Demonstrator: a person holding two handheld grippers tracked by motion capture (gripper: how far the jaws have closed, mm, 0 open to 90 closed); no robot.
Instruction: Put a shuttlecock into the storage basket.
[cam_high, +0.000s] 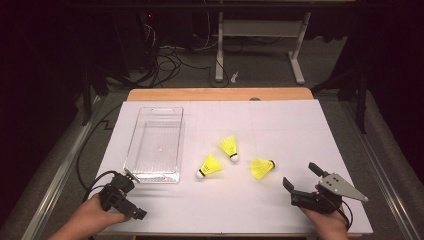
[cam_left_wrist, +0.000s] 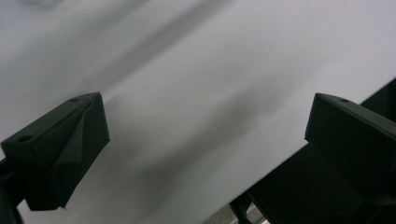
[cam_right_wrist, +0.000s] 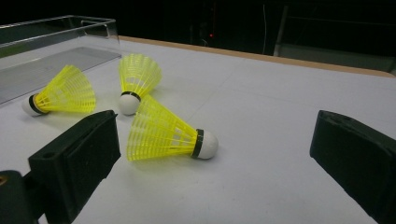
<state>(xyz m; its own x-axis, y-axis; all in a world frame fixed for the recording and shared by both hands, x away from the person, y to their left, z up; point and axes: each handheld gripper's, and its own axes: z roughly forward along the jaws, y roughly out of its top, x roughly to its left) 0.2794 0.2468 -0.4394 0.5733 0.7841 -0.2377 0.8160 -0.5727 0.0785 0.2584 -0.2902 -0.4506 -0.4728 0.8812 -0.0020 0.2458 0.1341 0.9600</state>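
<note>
The right gripper (cam_high: 301, 176) is held with fingers apart near the nearest shuttlecock (cam_high: 262, 167), bare surface (cam_high: 280, 125) between. The left gripper (cam_high: 131, 195), fingers likewise spread, is kept at the surface's near edge.

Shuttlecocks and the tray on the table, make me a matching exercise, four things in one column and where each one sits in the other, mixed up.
Things:
1. clear tray
2. middle shuttlecock
3. right shuttlecock
4. right gripper

Places, as the high view shows them:
A. near right corner of the table, fingers spread apart
B. nearest the right gripper, lying on its side
C. left part of the table, nothing inside
D. farthest back of the three, white tip toward the person

Pairs: 1-C, 2-D, 3-B, 4-A
</note>
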